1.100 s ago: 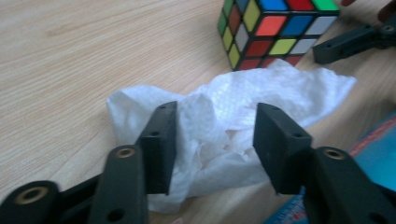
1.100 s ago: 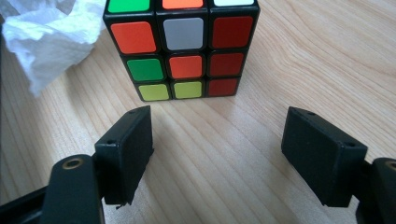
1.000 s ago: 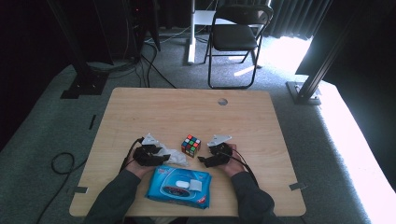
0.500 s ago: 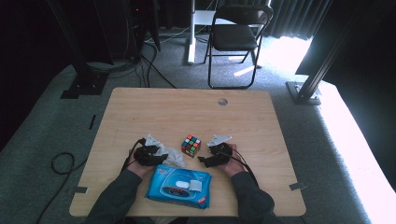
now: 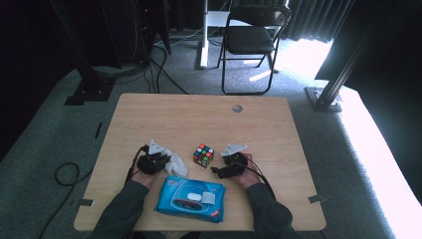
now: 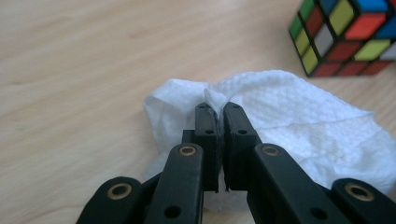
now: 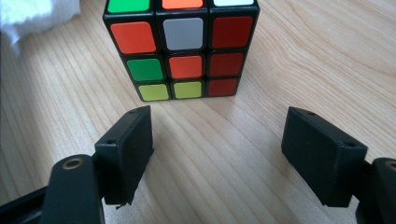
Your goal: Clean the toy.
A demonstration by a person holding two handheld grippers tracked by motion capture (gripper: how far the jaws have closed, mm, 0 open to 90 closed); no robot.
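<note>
Pinching a fold of the white wipe (image 6: 299, 126), the left hand-held gripper (image 6: 218, 112) has just been closing, and its jaws now clench the tissue between them. Wipe lies on the counter (image 5: 199, 119), just left of the puzzle cube (image 5: 203, 155). Right hand-held gripper (image 7: 217, 140) rests released, jaws wide, cube just ahead. Wipe pack (image 5: 191, 199) sits near the front edge. Step: wipe secured. Next, likely: steady the cube, bring the wipe across.
</note>
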